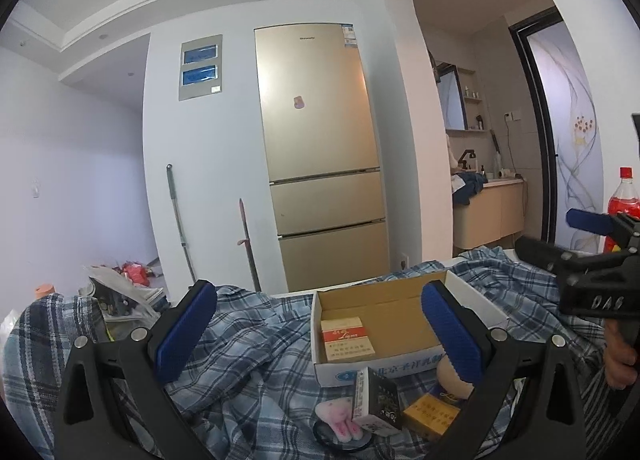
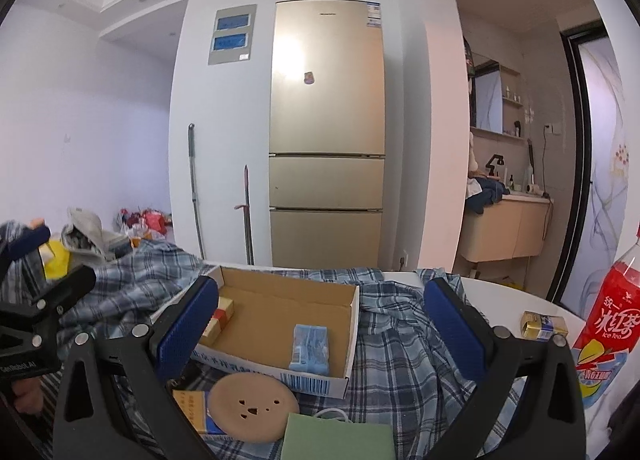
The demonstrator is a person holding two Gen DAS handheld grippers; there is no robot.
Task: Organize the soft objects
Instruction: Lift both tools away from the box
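Note:
An open cardboard box [image 1: 384, 296] [image 2: 280, 300] lies on a blue plaid cloth [image 1: 256, 340] [image 2: 400, 348]. Inside it are a red-and-white pack [image 1: 347, 339] and a blue tissue pack [image 2: 310, 348]. In front of the box lie a round tan plush [image 2: 254, 406] [image 1: 450, 378], a pink bunny toy [image 1: 340, 418], a dark small box [image 1: 380, 400], a yellow pack [image 1: 430, 416] [image 2: 192, 408] and a green paper bag [image 2: 338, 442]. My left gripper [image 1: 320, 332] is open above these items. My right gripper [image 2: 320, 324] is open over the box, nothing held.
A red ice tea bottle [image 2: 604, 336] [image 1: 622, 200] and a gold pack [image 2: 544, 326] stand on the white table at right. A gold fridge [image 1: 320, 156] [image 2: 326, 140], mop poles and floor clutter [image 1: 128, 280] lie beyond. A hand [image 1: 618, 360] holds the right gripper.

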